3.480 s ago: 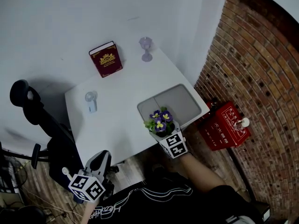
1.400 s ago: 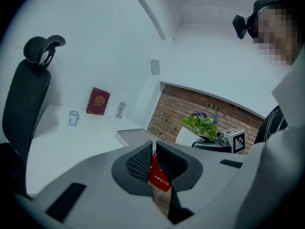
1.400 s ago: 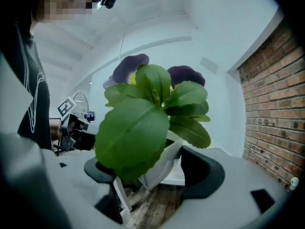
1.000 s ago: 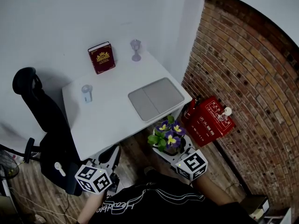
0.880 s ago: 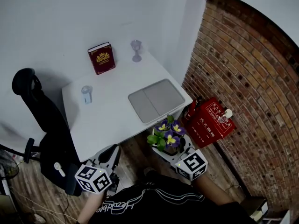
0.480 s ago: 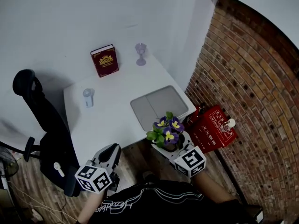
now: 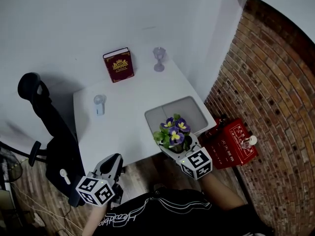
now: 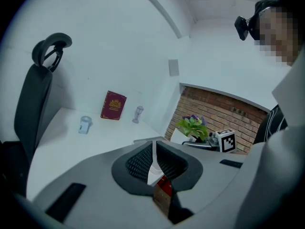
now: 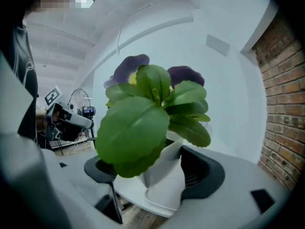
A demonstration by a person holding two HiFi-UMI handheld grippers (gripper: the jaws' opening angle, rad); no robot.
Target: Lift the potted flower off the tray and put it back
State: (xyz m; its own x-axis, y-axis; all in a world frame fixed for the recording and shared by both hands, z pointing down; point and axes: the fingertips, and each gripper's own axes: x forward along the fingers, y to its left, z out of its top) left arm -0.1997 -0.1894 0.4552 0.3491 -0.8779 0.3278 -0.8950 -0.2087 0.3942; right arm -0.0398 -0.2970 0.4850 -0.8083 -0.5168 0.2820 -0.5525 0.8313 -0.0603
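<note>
Head view, potted flower [image 7: 173,132] moved toward tray [image 7: 196,111]

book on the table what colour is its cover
The book is dark red with a gold emblem, clearest in the head view.

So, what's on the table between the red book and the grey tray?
Nothing. In the head view, the white table between the red book and the grey tray is bare; the goblet stands off to the side.

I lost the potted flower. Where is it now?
Head view, right of centre: the potted flower is clamped in the right gripper, by the gray tray's near edge.
</note>
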